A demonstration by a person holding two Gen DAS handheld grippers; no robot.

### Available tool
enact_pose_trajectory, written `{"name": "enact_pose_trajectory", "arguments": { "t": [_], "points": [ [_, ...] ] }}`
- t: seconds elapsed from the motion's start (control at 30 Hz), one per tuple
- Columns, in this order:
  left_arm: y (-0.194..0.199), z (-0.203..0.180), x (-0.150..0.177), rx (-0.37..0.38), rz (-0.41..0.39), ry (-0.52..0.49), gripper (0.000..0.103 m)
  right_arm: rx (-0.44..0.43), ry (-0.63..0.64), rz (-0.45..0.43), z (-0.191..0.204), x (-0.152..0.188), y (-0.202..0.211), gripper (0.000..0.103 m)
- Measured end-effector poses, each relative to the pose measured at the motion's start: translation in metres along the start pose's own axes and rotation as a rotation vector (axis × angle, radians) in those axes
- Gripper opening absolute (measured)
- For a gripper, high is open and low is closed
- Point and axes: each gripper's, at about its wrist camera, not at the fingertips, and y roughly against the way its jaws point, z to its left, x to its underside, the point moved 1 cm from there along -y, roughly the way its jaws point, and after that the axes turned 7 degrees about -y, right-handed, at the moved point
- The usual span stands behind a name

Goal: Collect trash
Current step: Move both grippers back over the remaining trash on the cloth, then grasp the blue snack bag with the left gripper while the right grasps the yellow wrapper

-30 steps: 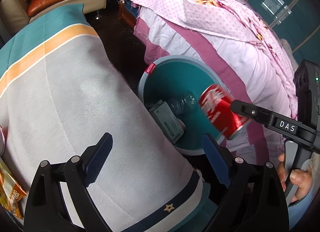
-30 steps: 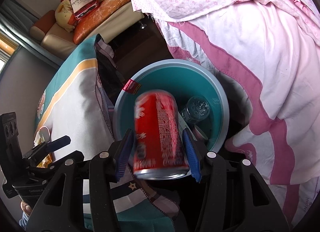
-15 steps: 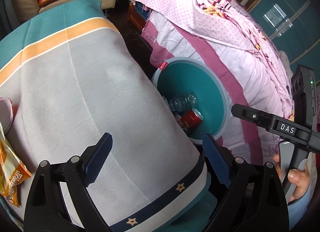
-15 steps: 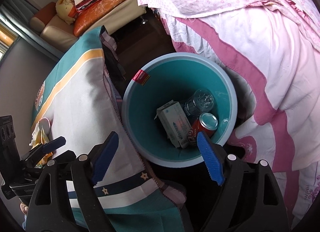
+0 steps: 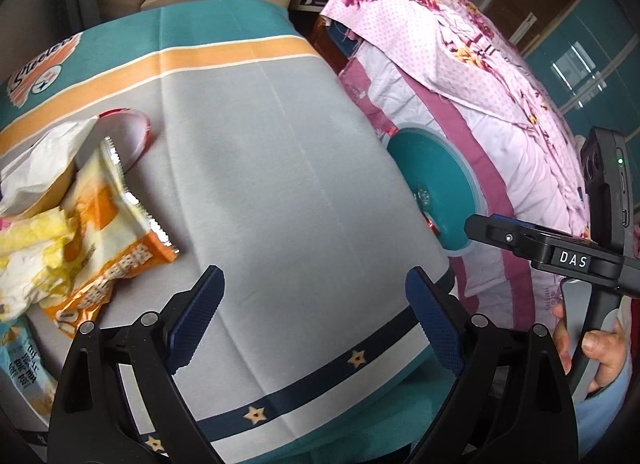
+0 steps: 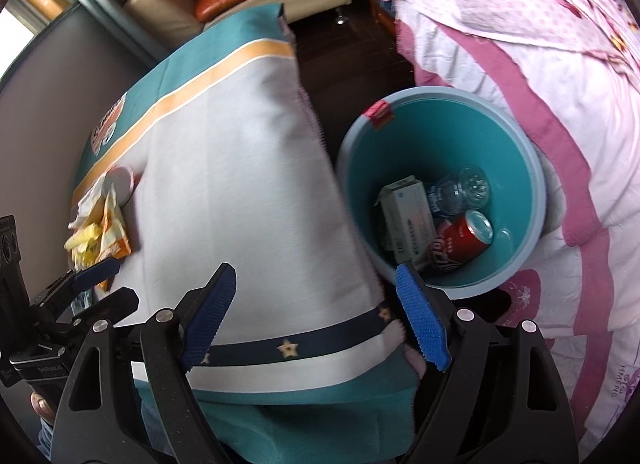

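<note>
Right wrist: can (image 6: 460, 238) beyond claw (image 6: 316, 322)

Left gripper (image 5: 314, 320): fingers (image 5: 195, 322) spread wide, nothing between them, angled steeply down over the near edge of the table (image 5: 280, 168). Right gripper (image 6: 316, 322): fingers (image 6: 420, 322) also wide apart and empty, pitched down over the table's near right corner. Seen from the left wrist, the right gripper sits just off the table's right edge, a hand (image 5: 592, 352) wrapped on its handle. Seen from the right wrist, the left gripper sits toward the table's left side.
</note>
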Motion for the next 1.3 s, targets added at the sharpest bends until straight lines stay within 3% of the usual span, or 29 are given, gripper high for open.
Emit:
{"name": "enact_pose_trajectory", "arguments": {
  "t": [0.17,0.67,0.9,1.2,1.27,1.3],
  "points": [
    [0.024,0.035,0.024,-0.040,-0.017,0.054,0.092,-0.005,0.082,0.031,0.038,0.013,-0.006,0.083],
    [0.109,0.136,0.102,-0.270,-0.117,0.253,0.092,-0.009,0.351,0.124,0.147,0.058,-0.028,0.083],
    [0.097,0.173,0.127,-0.286,-0.066,0.345,0.092,0.010,0.487,0.151,0.189,0.076,-0.036,0.084],
    [0.068,0.183,0.125,-0.259,-0.022,0.378,0.092,0.065,0.580,0.171,0.218,0.081,-0.048,0.084],
    [0.067,0.185,0.127,-0.219,-0.030,0.379,0.068,0.089,0.614,0.169,0.226,0.080,-0.049,0.084],
    [0.069,0.185,0.128,-0.234,-0.039,0.367,0.062,0.103,0.639,0.167,0.231,0.079,-0.050,0.084]
  ]
}}
